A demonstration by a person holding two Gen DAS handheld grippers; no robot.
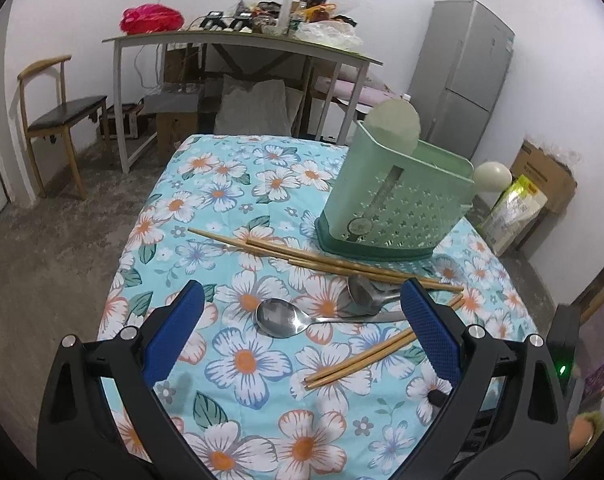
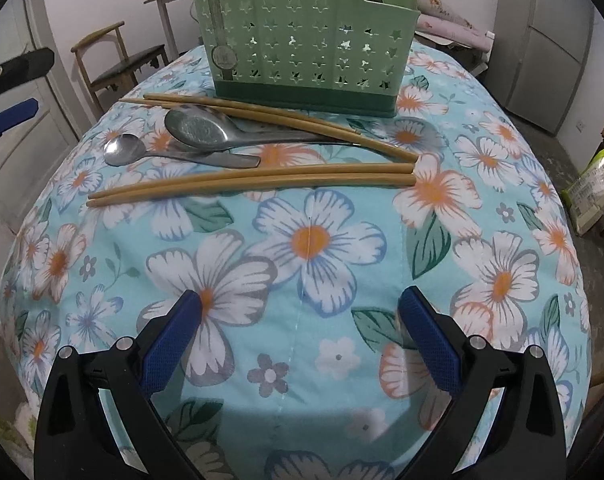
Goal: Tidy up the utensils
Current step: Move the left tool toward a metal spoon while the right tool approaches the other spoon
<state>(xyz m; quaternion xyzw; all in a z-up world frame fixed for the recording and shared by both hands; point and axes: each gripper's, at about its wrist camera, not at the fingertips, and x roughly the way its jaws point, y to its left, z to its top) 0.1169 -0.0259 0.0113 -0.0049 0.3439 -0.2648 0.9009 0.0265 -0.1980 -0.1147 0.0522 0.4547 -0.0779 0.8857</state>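
A green perforated utensil holder (image 1: 394,200) stands on the floral tablecloth (image 1: 229,200); in the right wrist view the holder (image 2: 306,36) is at the far side. In front of it lie two pairs of wooden chopsticks (image 1: 302,258) (image 1: 366,356), a small steel spoon (image 1: 277,318) and a larger steel spoon (image 1: 364,294). In the right wrist view the chopstick pairs (image 2: 261,114) (image 2: 253,182) and the two spoons (image 2: 125,150) (image 2: 195,126) lie together. My left gripper (image 1: 302,300) is open, above the small spoon. My right gripper (image 2: 299,308) is open and empty over bare cloth.
A wooden chair (image 1: 57,116) and a cluttered desk (image 1: 241,40) stand behind the table. A grey fridge (image 1: 462,76) and a cardboard box (image 1: 542,176) are at the right. The left gripper's blue finger (image 2: 9,116) shows at the right wrist view's left edge.
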